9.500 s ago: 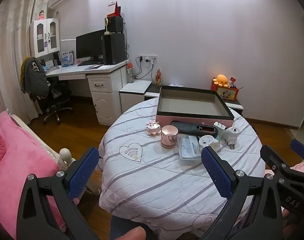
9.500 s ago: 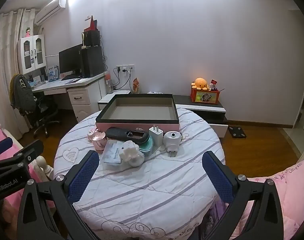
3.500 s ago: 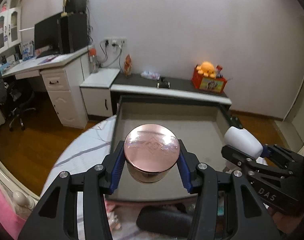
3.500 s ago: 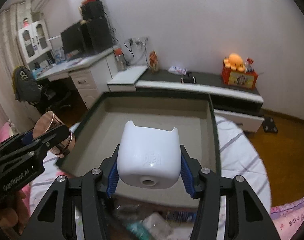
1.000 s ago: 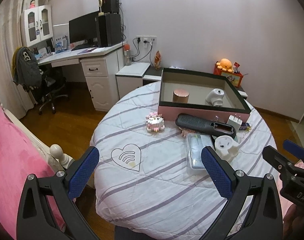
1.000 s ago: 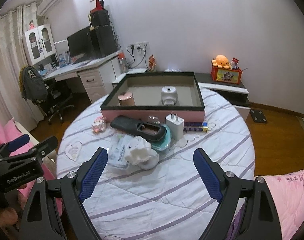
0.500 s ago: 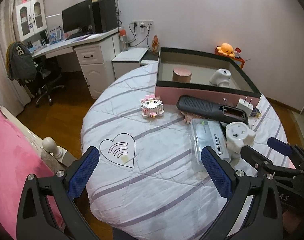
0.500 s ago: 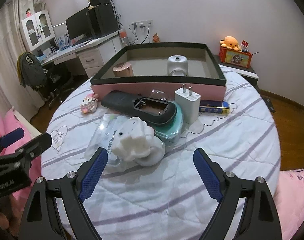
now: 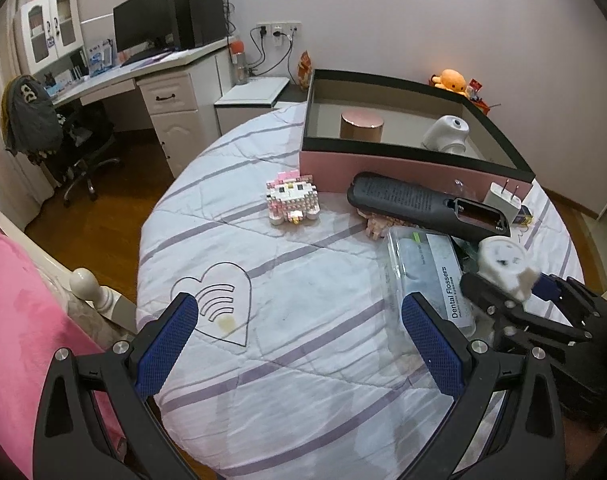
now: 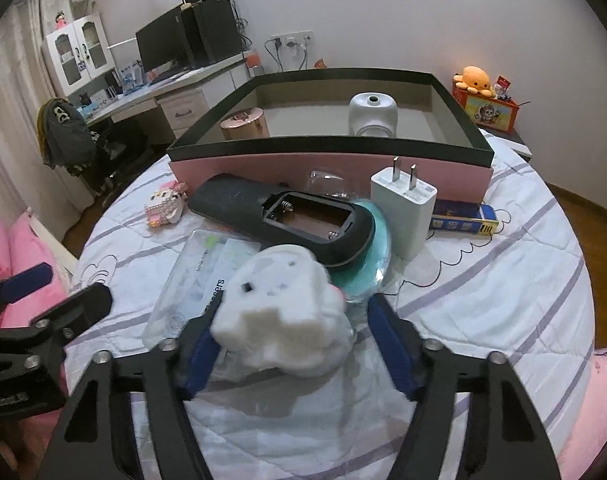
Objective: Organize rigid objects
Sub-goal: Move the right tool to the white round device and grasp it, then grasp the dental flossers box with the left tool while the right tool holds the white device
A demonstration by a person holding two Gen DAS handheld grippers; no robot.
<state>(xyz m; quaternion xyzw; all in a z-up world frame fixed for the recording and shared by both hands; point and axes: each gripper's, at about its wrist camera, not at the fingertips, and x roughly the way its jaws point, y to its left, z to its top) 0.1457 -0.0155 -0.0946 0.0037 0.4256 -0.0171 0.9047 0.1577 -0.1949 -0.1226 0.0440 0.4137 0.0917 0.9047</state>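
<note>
Straddling a white toy [image 10: 281,312], the right tool [image 10: 291,348] is half open, left pad touching it. The left tool [image 9: 299,344] gapes wide, empty, over the desk [image 9: 303,360].

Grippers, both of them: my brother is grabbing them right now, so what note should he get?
Left gripper: open, holding nothing, above the table.
Right gripper: open, fingers on either side of the white cloud-shaped toy, not clamped yet.
Done: copper jar and white dome gadget are in the pink box.
Left on the table: the toy, black remote, charger plug, flosser case, block figure, teal disc, small blue box.
</note>
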